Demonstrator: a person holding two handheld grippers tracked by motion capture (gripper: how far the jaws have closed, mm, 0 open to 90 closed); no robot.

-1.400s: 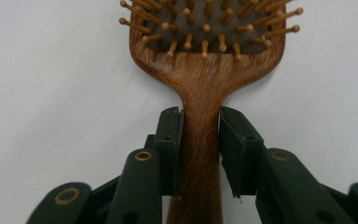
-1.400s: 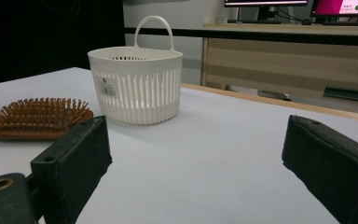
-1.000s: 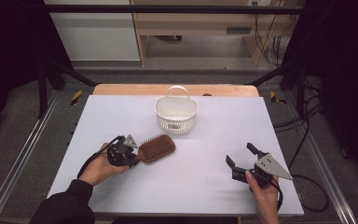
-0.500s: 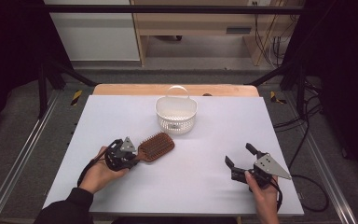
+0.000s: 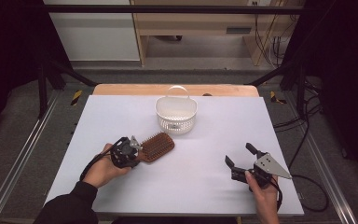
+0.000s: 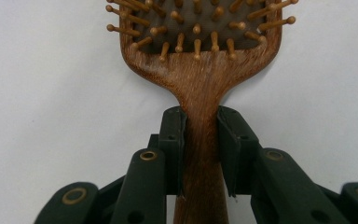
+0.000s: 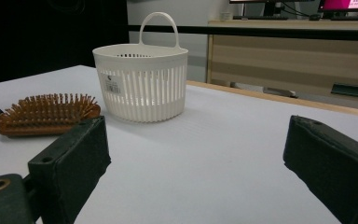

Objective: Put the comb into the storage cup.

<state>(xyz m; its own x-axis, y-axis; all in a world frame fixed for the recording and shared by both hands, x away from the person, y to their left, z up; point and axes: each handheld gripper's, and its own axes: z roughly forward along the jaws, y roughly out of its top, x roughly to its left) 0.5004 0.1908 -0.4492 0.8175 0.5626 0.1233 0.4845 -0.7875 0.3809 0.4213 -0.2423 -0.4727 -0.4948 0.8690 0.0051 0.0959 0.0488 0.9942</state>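
Both jaws of left gripper clamp brown wooden paddle hairbrush handle on white table; right gripper wide apart, holding nothing, near white slotted plastic basket

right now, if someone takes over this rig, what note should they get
Left gripper: shut on the handle of the wooden hairbrush, which lies bristles up on the white table.
Right gripper: open, holding nothing, at the near right of the table.
White basket: upright beyond the brush, nothing visible inside it.
Done: brush gripped.
Left: probably lift the brush and put it in the basket.
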